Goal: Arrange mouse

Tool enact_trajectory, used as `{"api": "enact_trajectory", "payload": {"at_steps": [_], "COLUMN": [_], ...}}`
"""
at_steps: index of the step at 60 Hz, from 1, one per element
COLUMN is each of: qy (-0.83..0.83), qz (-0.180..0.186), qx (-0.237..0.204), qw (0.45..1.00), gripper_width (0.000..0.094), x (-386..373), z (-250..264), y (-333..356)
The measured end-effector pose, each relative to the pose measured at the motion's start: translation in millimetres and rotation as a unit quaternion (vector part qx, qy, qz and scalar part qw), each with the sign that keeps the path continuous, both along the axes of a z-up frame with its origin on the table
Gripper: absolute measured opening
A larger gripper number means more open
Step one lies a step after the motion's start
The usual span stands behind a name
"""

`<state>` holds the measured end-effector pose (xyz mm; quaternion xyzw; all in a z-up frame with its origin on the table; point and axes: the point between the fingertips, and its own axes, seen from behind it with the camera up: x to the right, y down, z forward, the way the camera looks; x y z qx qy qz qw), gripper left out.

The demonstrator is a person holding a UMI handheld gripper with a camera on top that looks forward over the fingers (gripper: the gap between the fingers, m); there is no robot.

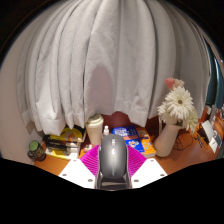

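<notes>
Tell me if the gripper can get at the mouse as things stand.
Probably yes: the mouse already sits between the gripper fingers, pink pads on either side, nothing blocking. Whether both fingers press on it is not clear from this view.

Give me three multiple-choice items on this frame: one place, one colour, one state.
1. Where is the mouse?
A. between the gripper fingers
B. beside the vase
C. on the books

2. What colour are the flowers in the vase?
A. red
B. white
C. blue

3. What state is the curtain in?
A. pulled fully aside
B. drawn, hanging in folds
C. lying on the desk

Answers: 1 A, the grey mouse sits between the pink pads, which flank it closely. 2 B, pale daisy-like heads top the vase. 3 B, its pleats hang behind the whole desk.
</notes>
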<state>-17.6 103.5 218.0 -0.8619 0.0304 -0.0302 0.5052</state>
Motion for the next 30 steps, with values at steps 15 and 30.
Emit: {"api": "enact_trajectory", "payload": {"at_steps": [15,30], "qy": [0.028,0.049], "qz": [0.007,0.020], "qx": [-0.118,-0.173], "qw": [0.993,0.984], "gripper_width": [0.0354,0.0364], "x": [17,10], "z": [-155,-228], "y": [-8,-20]}}
